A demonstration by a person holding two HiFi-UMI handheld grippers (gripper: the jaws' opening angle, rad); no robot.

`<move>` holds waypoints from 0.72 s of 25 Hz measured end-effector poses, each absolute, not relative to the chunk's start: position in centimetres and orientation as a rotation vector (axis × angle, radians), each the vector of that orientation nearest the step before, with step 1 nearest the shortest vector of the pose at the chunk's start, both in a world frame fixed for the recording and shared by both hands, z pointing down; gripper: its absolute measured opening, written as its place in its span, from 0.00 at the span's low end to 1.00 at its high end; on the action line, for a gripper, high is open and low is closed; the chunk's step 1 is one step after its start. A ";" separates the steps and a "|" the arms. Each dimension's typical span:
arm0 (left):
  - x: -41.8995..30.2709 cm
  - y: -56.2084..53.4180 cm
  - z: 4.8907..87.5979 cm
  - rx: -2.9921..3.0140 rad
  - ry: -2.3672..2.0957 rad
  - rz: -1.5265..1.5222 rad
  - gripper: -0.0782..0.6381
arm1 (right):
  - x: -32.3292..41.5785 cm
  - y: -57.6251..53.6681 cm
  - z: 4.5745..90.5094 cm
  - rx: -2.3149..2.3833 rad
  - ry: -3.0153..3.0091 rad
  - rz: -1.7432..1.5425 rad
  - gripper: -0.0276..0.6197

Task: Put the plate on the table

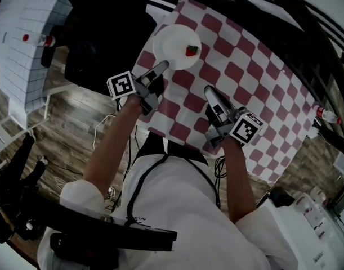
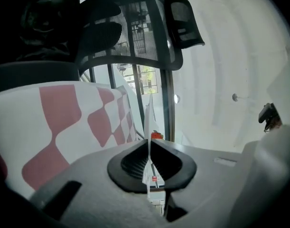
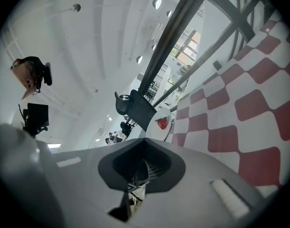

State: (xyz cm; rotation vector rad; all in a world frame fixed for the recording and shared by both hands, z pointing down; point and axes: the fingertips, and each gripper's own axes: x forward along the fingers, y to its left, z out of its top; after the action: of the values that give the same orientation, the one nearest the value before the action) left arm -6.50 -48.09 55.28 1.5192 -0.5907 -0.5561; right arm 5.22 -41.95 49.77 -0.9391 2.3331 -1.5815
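Observation:
A white plate (image 1: 174, 43) with a red strawberry (image 1: 192, 50) on it sits over the far left corner of the red-and-white checked table (image 1: 256, 77). I cannot tell whether it rests on the cloth. My left gripper (image 1: 162, 66) is shut on the plate's near rim. In the left gripper view the plate (image 2: 148, 122) shows edge-on as a thin white line clamped between the jaws, with the strawberry (image 2: 156, 135) just beyond. My right gripper (image 1: 209, 90) hovers over the table's near side, shut and holding nothing. Its view shows the plate (image 3: 156, 127) ahead.
A black mesh office chair (image 2: 130, 37) stands beyond the table's left edge, dark in the head view (image 1: 98, 44). A white tiled panel (image 1: 25, 44) with a red-capped bottle (image 1: 43, 40) is at far left. Another bottle (image 1: 327, 115) is off the table's right side. Wooden floor lies below.

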 end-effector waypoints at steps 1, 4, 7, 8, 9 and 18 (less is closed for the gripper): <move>-6.4 -48.4 55.6 1.519 -0.594 -0.554 0.14 | 5.2 -42.2 50.1 -0.933 2.334 -1.588 0.05; -6.0 -49.2 56.4 1.516 -0.595 -0.560 0.14 | 5.2 -42.7 51.0 -0.917 2.341 -1.606 0.05; -5.8 -49.5 57.1 1.518 -0.600 -0.550 0.14 | 5.1 -42.9 51.7 -0.909 2.348 -1.620 0.05; -5.8 -49.7 57.4 1.521 -0.601 -0.546 0.14 | 5.1 -43.1 51.9 -0.907 2.348 -1.623 0.05; -5.7 -49.8 57.6 1.522 -0.600 -0.545 0.14 | 5.2 -43.2 52.1 -0.906 2.347 -1.625 0.05; -5.4 -50.3 59.7 1.491 -0.602 -0.543 0.14 | 5.1 -44.0 54.2 -0.888 2.329 -1.667 0.05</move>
State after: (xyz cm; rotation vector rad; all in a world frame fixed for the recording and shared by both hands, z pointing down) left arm -5.42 -50.34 59.69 1.4913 -0.6016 -0.5431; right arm 5.07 -43.95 54.23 -0.8878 2.3289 -1.6674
